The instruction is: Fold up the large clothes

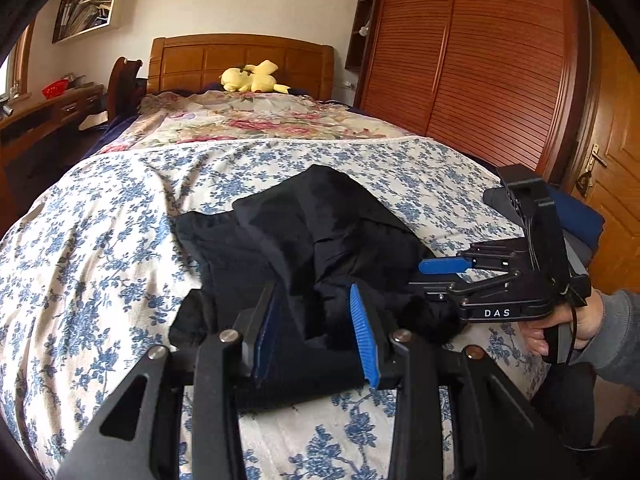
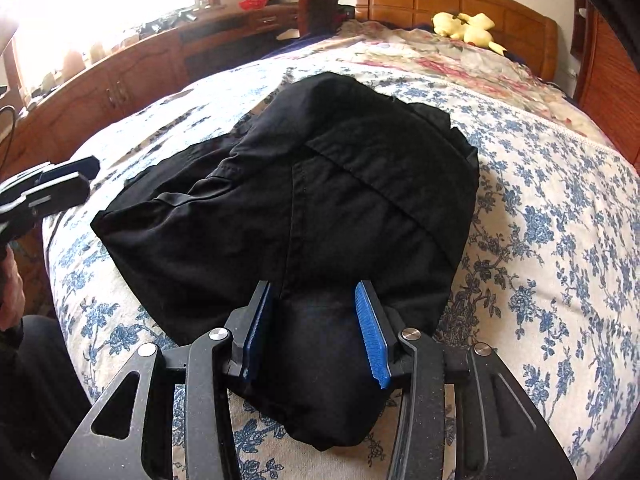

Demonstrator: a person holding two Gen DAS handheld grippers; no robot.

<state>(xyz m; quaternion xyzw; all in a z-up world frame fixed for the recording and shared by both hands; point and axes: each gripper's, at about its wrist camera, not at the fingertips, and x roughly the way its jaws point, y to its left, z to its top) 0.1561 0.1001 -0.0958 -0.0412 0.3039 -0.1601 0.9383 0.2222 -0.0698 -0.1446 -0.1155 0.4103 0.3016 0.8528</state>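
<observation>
Two hand-held grippers work on one black garment [image 2: 320, 184] that lies bunched near the foot of a bed [image 1: 100, 240] covered with a blue-flowered sheet. The cloth is so dark that its folds mostly melt together; a few seams and a strap-like band show in the right wrist view, but whether it is trousers or a jacket I cannot tell.

The left hand-held gripper [image 1: 316, 332] has its blue pads set partway apart, with a thick wad of the black cloth filling the gap between them, so it appears to grip the near edge of the garment. The lower part of that wad is hidden behind the gripper frame.

The right hand-held gripper [image 2: 316, 332] stands likewise half-narrowed around a rounded bundle of the same cloth, which bulges out below the fingers onto the sheet. In the left wrist view this gripper comes in from the right, its tips buried in the fabric, held by a hand [image 1: 560, 328] in a grey sleeve that the frame edge cuts off.

Farther up the bed lie a pink-flowered quilt [image 1: 248, 120] and a yellow plush toy [image 1: 252, 78] against the wooden headboard [image 1: 240, 56]. A wooden desk [image 2: 132, 76] runs along the window side, its clutter washed out by glare.
</observation>
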